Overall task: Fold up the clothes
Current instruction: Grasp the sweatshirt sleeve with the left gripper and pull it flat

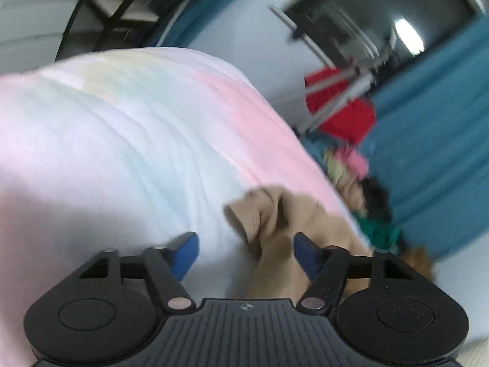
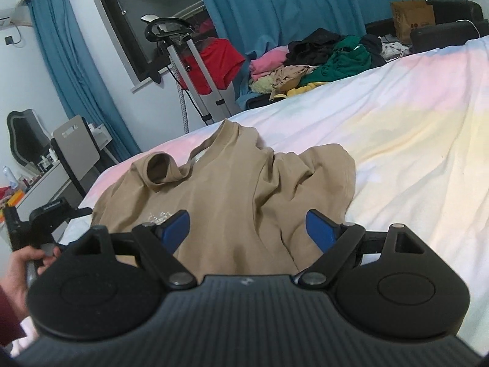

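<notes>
Pastel sheet [image 2: 397,128], white with pink and yellow patches, covered the bed and filled most of both views. Blue curtains [image 2: 275,6] hung behind, beside a dark window [image 2: 146,9]. Tan shirt [image 2: 226,183] lay crumpled on the sheet near the bed's edge, collar away from the right camera, one sleeve curled into a ring at its left, a pale print low on the front. Clothes pile [image 2: 321,58] sat at the bed's far side, well apart from the shirt: pink, green, black, yellow pieces. Red garment [image 2: 214,61] hung on a stand [image 2: 189,70] next to the pile.

Right gripper [image 2: 248,227] hovered over the shirt's near hem, jaws wide, nothing between the pads. Left gripper [image 1: 246,255] was tilted and its view blurred; jaws stood partly apart, with a shirt fold lying between them, pads not seen pressing it. Hand [image 2: 21,269] held the left gripper's handle at the right view's left edge.
</notes>
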Demonstrator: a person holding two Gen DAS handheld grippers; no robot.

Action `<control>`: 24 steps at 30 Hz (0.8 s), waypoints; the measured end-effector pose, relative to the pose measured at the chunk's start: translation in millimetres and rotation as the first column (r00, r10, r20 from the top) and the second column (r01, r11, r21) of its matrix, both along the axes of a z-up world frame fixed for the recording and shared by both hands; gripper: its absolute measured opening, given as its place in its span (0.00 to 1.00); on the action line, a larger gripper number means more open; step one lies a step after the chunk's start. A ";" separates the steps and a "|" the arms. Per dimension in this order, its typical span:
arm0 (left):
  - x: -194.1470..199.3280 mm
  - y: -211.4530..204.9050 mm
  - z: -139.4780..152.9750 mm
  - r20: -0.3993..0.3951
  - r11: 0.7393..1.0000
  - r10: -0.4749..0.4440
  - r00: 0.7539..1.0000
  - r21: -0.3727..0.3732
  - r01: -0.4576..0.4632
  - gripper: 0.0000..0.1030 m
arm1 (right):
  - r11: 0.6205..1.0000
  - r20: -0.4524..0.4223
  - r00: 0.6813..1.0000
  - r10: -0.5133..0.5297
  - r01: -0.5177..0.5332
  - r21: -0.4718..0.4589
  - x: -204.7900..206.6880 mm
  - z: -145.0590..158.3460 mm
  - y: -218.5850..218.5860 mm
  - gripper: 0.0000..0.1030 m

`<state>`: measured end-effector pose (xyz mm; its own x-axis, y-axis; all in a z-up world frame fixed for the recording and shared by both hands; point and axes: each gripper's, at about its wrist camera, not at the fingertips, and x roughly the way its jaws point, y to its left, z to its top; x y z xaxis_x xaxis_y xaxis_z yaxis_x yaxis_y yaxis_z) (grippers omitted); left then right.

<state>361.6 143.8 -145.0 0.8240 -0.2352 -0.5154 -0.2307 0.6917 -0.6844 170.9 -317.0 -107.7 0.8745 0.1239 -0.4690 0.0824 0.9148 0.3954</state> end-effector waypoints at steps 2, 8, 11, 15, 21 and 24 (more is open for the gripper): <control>13.5 -5.6 1.7 0.003 0.999 -0.004 1.000 0.044 0.004 0.65 | 1.000 -0.002 1.000 -0.004 0.004 -0.012 1.1 -0.4 0.7 0.82; 46.3 -13.7 2.6 -0.022 0.997 -0.032 0.999 0.069 0.033 0.12 | 1.000 -0.020 1.000 0.008 -0.008 -0.007 13.4 -9.1 2.5 0.82; 43.5 -14.5 15.3 0.010 0.989 -0.042 0.999 0.145 0.041 0.09 | 1.000 -0.024 0.999 0.028 -0.028 0.012 17.5 -12.7 3.7 0.82; 16.2 8.1 46.2 0.110 0.994 -0.035 0.993 0.107 0.023 0.09 | 0.998 -0.029 0.998 0.047 -0.046 0.034 22.9 -15.8 1.8 0.82; -20.0 19.9 65.8 0.047 0.952 -0.023 0.999 0.305 0.008 0.09 | 0.997 -0.027 0.998 0.054 -0.053 0.051 23.6 -15.3 2.4 0.82; -46.2 17.2 55.6 0.046 0.930 -0.083 0.995 0.362 0.061 0.09 | 0.998 -0.026 0.998 0.058 -0.057 0.041 20.4 -13.3 4.4 0.82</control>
<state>315.4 161.0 -89.5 0.8437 -0.1031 -0.5268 -0.1371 0.9074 -0.3972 191.3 -312.6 -121.0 0.8524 0.1927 -0.4861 0.0412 0.9020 0.4299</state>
